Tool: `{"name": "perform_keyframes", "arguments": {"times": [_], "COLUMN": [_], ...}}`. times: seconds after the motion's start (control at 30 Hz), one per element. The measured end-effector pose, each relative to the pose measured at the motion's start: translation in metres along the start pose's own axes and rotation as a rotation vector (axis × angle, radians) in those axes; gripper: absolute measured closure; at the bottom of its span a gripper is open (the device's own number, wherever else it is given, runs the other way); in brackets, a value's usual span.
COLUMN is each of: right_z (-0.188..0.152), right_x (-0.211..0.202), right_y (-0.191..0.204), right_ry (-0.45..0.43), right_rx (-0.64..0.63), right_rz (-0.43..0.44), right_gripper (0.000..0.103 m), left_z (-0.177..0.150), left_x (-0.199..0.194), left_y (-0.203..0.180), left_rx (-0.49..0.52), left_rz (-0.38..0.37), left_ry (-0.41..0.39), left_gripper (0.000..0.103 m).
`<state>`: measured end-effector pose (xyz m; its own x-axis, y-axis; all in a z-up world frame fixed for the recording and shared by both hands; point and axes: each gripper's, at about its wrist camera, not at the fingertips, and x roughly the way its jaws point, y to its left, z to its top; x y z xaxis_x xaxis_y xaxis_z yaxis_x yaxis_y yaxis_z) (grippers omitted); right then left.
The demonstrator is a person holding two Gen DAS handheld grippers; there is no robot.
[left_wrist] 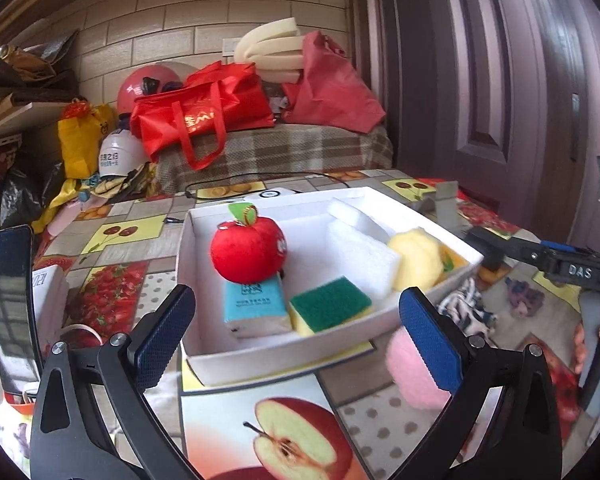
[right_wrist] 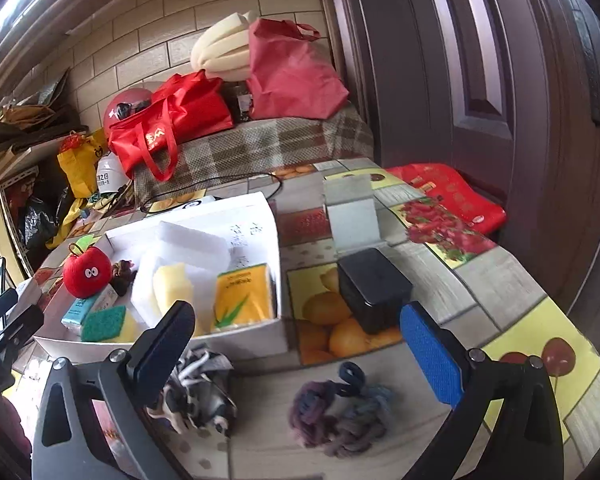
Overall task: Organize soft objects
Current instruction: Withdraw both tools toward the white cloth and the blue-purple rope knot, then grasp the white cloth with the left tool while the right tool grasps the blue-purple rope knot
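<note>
Left gripper point(left_wrist: 298, 328): my fingers spread wide, empty, level before the white box point(left_wrist: 284, 364).
Right gripper point(right_wrist: 310, 354): fingers wide, empty, over yarn bundle point(right_wrist: 340, 416), lower centre.
Plush apple point(left_wrist: 247, 249): inside box.

Left gripper point(left_wrist: 298, 326) spread wide, nothing between its fingers. Right gripper point(right_wrist: 306, 344) likewise spread wide and empty, held low.

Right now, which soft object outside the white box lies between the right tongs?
The purple-grey yarn scrunchie. The black-and-white cloth lies by their left finger; the pink puff is by the left tongs.
</note>
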<state>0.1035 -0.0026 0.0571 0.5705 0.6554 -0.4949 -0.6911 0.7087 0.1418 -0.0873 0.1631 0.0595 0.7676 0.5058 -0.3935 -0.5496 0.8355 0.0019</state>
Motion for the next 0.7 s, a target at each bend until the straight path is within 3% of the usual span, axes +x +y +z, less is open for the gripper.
{"name": "perform_keyframes", "arguments": {"times": [0.27, 0.37, 0.47, 0.5, 0.53, 0.7], "right_z": [-0.013, -0.015, -0.019, -0.020, -0.020, -0.021], "right_x": [-0.005, 0.007, 0.021, 0.025, 0.028, 0.031], "right_y": [-0.010, -0.007, -0.003, -0.002, -0.002, 0.006], "right_ry": [0.121, 0.186, 0.264, 0.285, 0.301, 0.311], "right_rx": [-0.033, -0.054, -0.079, -0.082, -0.085, -0.125], "right_rz": [0.044, 0.023, 0.009, 0.009, 0.001, -0.018], "right_gripper": [0.001, 0.004, 0.019, 0.029, 0.034, 0.034], "left_z": [-0.022, -0.027, -0.030, -0.031, -0.032, -0.038], "left_x": [-0.022, -0.019, -0.013, -0.009, -0.005, 0.003], "left_y": [-0.053, -0.075, -0.087, -0.088, -0.089, -0.096], "left_rx": [0.151, 0.224, 0.265, 0.271, 0.273, 0.309], "left_rz": [-0.296, -0.338, -0.346, -0.348, -0.354, -0.366], "left_ry": [0.169, 0.221, 0.268, 0.289, 0.309, 0.362], "left_gripper": [0.000, 0.002, 0.021, 0.028, 0.031, 0.035]}}
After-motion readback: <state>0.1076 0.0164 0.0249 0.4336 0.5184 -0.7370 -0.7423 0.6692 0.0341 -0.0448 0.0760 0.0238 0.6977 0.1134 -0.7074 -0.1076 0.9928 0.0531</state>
